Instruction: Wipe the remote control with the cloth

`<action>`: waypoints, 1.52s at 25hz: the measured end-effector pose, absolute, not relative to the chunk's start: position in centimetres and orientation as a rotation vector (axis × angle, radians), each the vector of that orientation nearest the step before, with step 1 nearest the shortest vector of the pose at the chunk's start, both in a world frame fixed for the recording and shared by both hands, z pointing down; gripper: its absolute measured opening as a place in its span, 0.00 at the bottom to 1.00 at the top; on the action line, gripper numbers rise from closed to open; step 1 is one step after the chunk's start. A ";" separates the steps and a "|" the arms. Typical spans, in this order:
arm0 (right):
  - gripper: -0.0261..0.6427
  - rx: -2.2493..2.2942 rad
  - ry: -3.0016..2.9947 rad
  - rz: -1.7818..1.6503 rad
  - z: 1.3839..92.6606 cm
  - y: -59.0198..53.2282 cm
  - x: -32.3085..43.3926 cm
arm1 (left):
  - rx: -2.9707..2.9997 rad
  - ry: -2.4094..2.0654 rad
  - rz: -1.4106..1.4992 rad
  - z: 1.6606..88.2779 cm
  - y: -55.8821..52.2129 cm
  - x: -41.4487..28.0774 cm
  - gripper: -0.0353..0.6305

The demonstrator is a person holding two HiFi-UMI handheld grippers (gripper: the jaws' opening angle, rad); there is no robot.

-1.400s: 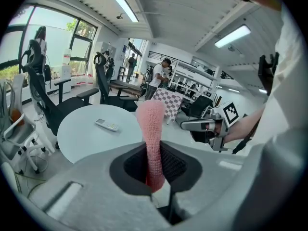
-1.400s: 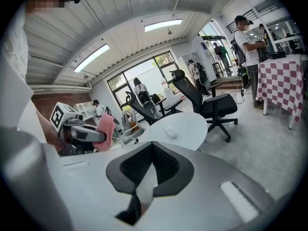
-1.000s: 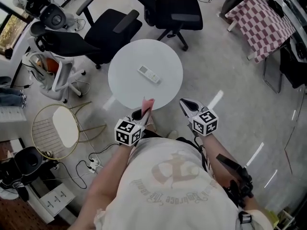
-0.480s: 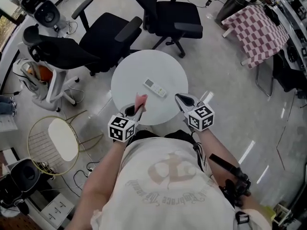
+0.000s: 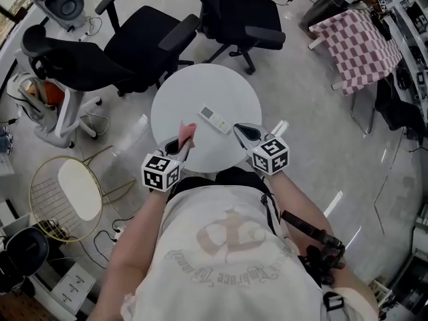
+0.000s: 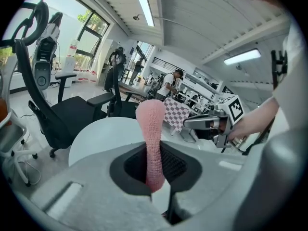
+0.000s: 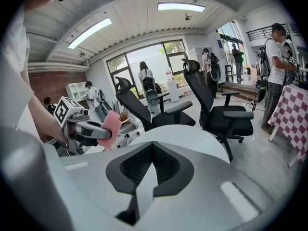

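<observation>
A white remote control [image 5: 215, 120] lies near the middle of the round white table [image 5: 180, 99]. My left gripper [image 5: 180, 143] is shut on a pink cloth [image 5: 186, 134] that sticks up from between its jaws, at the table's near left edge. The left gripper view shows the cloth [image 6: 151, 143] standing upright in the jaws. Over the near right edge of the table my right gripper [image 5: 242, 134] is shut with nothing in it. The right gripper view shows the left gripper with the cloth [image 7: 111, 122] off to its left.
Two black office chairs [image 5: 127, 49] [image 5: 244, 19] stand behind the table. A table with a checked cloth [image 5: 361, 42] is at the far right. A round wire stool [image 5: 67, 189] and cables lie on the floor to the left. People stand in the background of both gripper views.
Both grippers have moved forward from in front of the table to over its near edge, the cloth still in the left one. The remote has not moved on the table.
</observation>
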State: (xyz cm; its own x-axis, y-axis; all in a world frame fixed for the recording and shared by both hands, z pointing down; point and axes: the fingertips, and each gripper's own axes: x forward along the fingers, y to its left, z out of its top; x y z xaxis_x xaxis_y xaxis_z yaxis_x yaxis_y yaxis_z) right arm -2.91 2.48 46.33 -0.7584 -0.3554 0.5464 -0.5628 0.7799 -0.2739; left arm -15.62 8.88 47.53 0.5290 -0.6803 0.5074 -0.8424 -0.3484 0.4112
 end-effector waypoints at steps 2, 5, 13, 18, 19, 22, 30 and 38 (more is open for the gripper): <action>0.05 0.654 -2.490 0.594 46.9 1.8 -3.6 | 2.115 -1.235 0.333 47.7 8.4 -16.0 0.10; 0.05 0.590 -2.484 0.610 47.8 0.5 -4.4 | 2.085 -1.249 0.349 48.1 7.6 -16.1 0.10; 0.05 0.411 -2.491 0.602 49.3 -3.3 -6.4 | 2.016 -1.253 0.407 49.7 5.9 -14.8 0.10; 0.05 0.338 -2.425 0.576 52.3 -3.3 -5.8 | 1.976 -1.211 0.436 51.9 5.3 -13.5 0.10; 0.05 0.329 -2.405 0.570 53.2 -3.1 -5.6 | 1.963 -1.203 0.442 52.5 5.2 -13.5 0.10; 0.05 0.330 -2.334 0.558 56.1 -2.7 -4.8 | 1.925 -1.186 0.473 54.0 4.8 -13.6 0.10; 0.26 0.354 -2.186 0.550 61.7 -0.4 -3.7 | 1.913 -1.049 0.593 58.1 3.9 -12.3 0.10; 0.45 0.286 -2.093 0.488 64.7 1.5 -3.7 | 1.926 -0.908 0.677 60.0 2.2 -9.7 0.10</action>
State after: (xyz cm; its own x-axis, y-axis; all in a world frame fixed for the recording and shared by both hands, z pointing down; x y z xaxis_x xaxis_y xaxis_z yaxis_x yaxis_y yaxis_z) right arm -3.65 1.52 64.71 -0.5353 -0.0133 0.8446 -0.3853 0.8937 -0.2301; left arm -9.75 2.18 60.03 0.5846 -0.3276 0.7422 -0.8048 -0.3494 0.4797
